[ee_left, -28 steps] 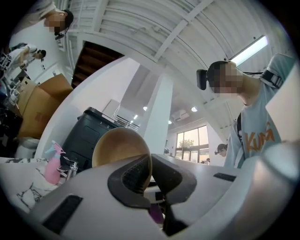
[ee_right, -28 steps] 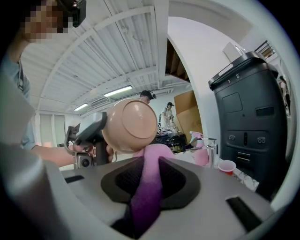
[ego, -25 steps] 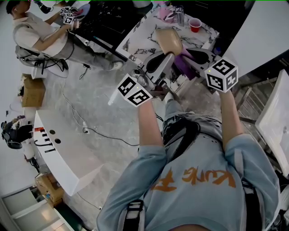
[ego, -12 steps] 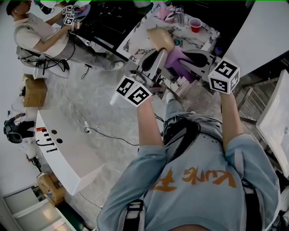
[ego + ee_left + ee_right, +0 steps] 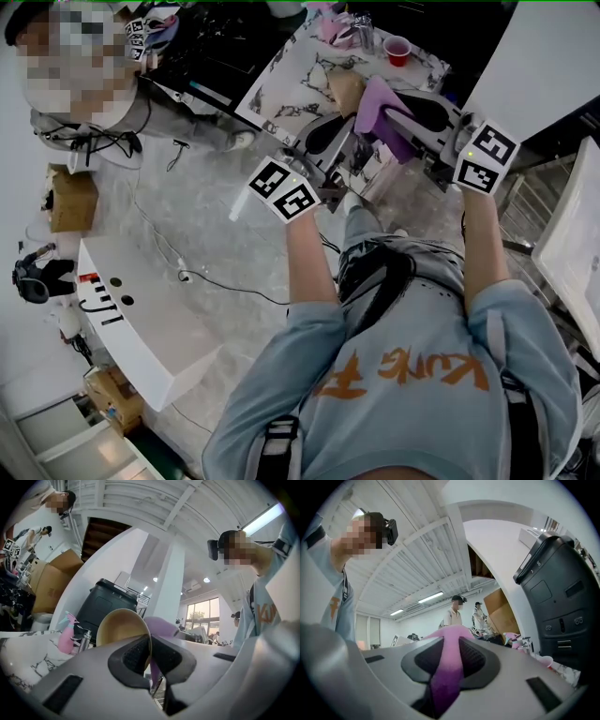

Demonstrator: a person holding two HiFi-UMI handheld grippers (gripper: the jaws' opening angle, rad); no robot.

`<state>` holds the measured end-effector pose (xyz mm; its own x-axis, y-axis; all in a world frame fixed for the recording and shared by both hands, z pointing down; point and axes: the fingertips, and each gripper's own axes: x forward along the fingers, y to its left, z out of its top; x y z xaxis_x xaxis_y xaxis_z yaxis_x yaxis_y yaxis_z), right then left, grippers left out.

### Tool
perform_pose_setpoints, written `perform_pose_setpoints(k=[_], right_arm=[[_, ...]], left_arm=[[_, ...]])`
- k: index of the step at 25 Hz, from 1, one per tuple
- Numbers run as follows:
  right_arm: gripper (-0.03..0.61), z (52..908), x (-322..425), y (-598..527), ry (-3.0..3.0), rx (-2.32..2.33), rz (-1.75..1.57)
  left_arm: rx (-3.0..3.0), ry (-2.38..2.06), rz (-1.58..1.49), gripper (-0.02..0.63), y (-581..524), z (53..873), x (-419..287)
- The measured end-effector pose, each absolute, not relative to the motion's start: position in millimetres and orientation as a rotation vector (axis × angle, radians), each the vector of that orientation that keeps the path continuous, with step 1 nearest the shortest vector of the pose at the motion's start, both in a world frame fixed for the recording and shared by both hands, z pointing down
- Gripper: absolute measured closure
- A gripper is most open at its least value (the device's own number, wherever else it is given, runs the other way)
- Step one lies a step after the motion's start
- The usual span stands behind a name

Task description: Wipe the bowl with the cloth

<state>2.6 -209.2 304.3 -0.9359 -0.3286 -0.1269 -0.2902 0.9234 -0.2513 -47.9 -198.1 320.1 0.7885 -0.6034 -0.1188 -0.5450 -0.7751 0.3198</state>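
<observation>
The tan bowl (image 5: 119, 630) is tipped on edge in the air (clamped by its rim); the lilac cloth (image 5: 447, 667) hangs just beside it, perhaps touching.

Soft, even indoor light; strip lamp (image 5: 265, 518) glares top right, far window (image 5: 202, 615) blown out, fisheye edges bend.
</observation>
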Motion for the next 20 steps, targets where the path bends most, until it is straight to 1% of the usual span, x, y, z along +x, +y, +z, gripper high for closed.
perform_pose_setpoints(k=[4,10,20], right_arm=[[0.468,297.4,14.1,-219.7,2.859,-0.534,-0.339],[0.468,286.0,29.1,-232.6,2.735,-0.573,-0.384],[0.468,296.7,33.6,-256.3,2.683,-0.750,-0.437]], left_arm=[[2.776,-0.742,-0.292,0.584,-187.3,317.9,-32.3],[2.810,-0.554,-0.365,0.583,-172.3,304.6,-23.3],[2.816,-0.454,-0.467,0.583,-160.7,288.9,-23.2]])
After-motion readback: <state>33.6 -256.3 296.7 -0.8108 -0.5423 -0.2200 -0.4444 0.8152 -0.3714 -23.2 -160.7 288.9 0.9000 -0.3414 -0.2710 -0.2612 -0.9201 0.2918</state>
